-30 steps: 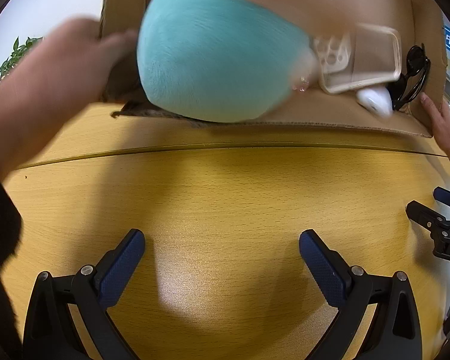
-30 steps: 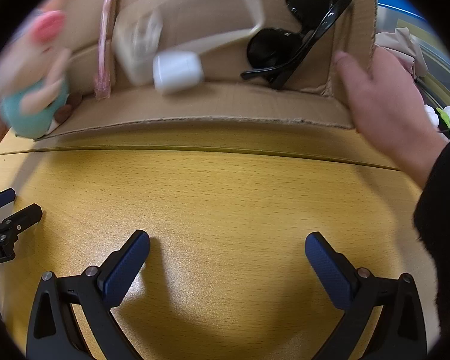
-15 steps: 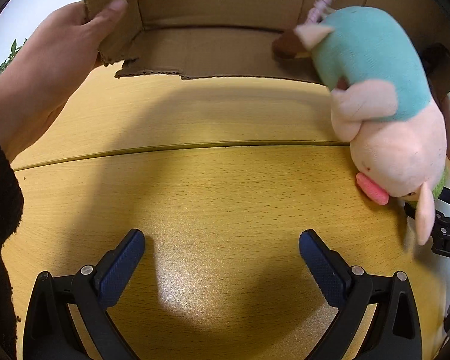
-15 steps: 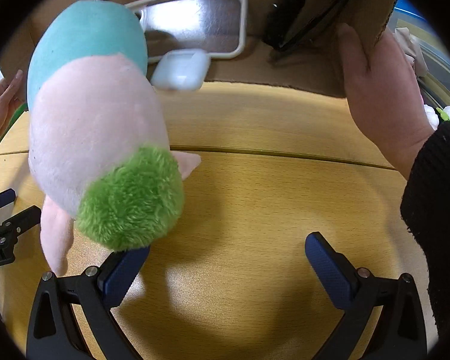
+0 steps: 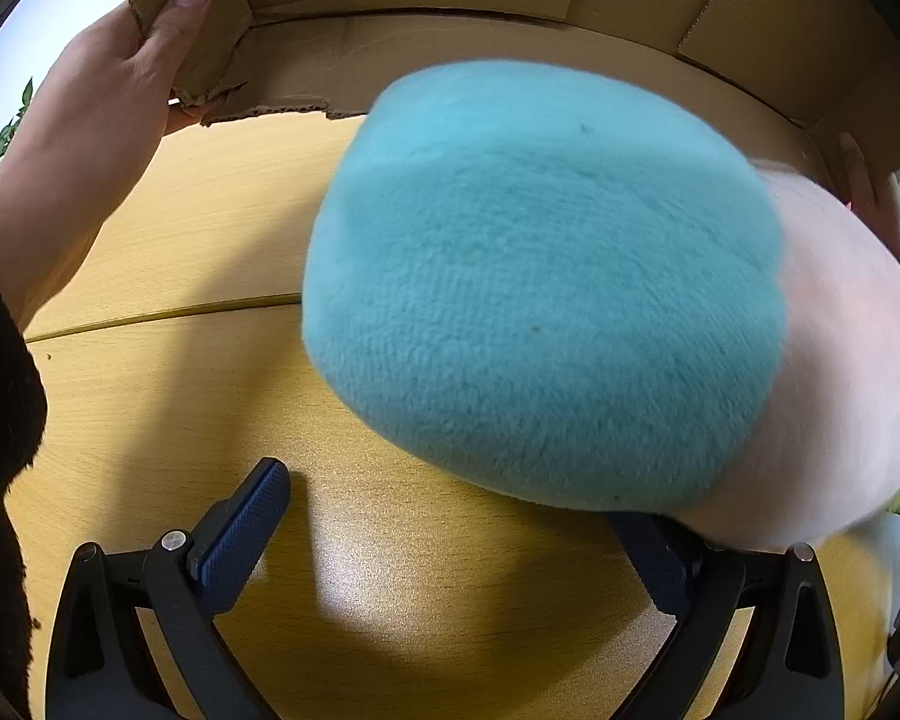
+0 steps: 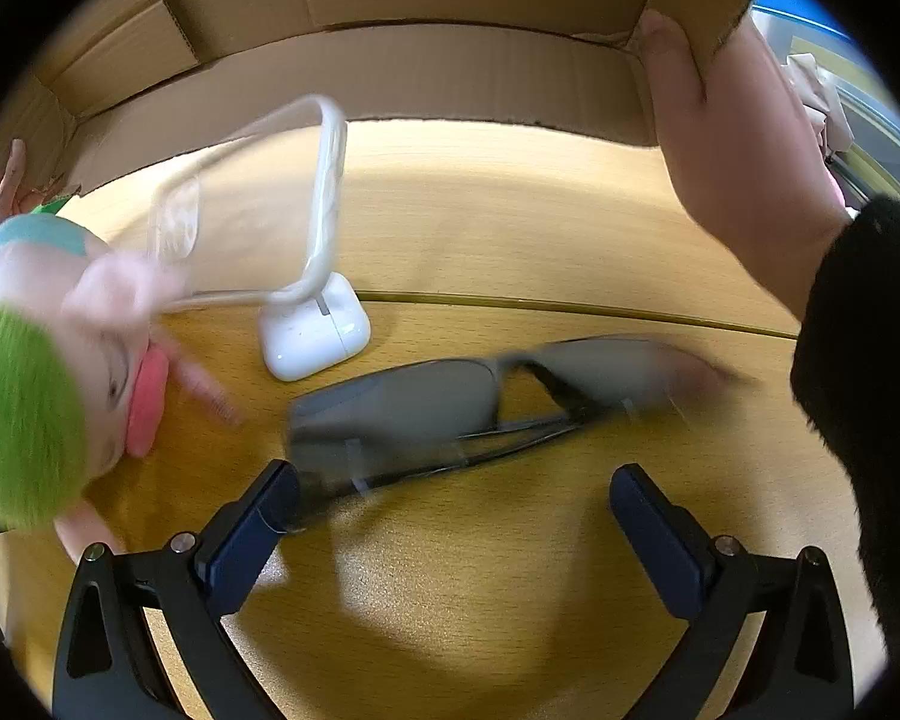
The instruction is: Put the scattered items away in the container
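Observation:
A person's two hands (image 5: 108,102) (image 6: 738,168) hold a cardboard box (image 5: 450,0) (image 6: 450,72) tilted above the wooden table, its opening towards me. A teal and pink plush toy (image 5: 540,300) with green hair (image 6: 30,408) fills the left wrist view, blurred, and covers the right finger of my left gripper (image 5: 450,498), which is open. In the right wrist view, blurred dark sunglasses (image 6: 450,396) lie just in front of my open right gripper (image 6: 455,474). One end is by its left fingertip. A white earbud case (image 6: 312,336) and a clear phone case (image 6: 252,210) are behind them.
A seam runs across the yellow wooden table (image 6: 570,240). A blurred pink item (image 6: 204,384) is beside the plush toy's face. A black sleeve (image 6: 858,390) borders the right side. Green leaves (image 5: 0,144) show at the far left.
The box has been tipped and raised. The plush toy, sunglasses, earbud case and phone case have tumbled out of it onto the table towards my grippers, which have not moved.

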Action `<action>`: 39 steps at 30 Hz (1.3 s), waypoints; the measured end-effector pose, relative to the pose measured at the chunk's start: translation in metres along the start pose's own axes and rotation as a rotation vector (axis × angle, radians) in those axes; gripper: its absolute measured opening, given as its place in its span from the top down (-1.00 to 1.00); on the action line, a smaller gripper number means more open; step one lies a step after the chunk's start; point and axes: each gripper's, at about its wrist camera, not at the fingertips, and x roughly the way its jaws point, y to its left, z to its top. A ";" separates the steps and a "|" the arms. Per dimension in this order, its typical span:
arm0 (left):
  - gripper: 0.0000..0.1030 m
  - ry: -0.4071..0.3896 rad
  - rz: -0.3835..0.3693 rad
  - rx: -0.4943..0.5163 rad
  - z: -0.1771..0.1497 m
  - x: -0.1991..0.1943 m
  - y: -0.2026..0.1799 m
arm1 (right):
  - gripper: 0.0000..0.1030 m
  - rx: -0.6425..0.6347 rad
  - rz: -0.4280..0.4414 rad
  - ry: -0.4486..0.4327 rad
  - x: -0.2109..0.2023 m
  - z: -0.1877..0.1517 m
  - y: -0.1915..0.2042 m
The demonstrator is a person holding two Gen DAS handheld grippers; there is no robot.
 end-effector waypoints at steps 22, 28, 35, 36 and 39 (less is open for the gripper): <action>-1.00 0.001 -0.015 0.020 -0.002 -0.003 0.000 | -1.00 -0.005 0.003 -0.001 0.002 0.003 -0.003; -1.00 0.002 -0.037 0.049 -0.008 -0.009 0.000 | -1.00 -0.005 0.004 -0.001 0.003 0.005 -0.005; -1.00 0.002 -0.041 0.057 -0.012 -0.013 -0.002 | -1.00 -0.007 0.005 -0.001 0.004 0.006 -0.006; -1.00 0.001 -0.041 0.059 -0.014 -0.013 -0.002 | -1.00 -0.007 0.005 -0.001 0.004 0.006 -0.006; -1.00 0.001 -0.045 0.064 -0.020 -0.017 -0.001 | -1.00 -0.008 0.006 -0.002 0.004 0.006 -0.006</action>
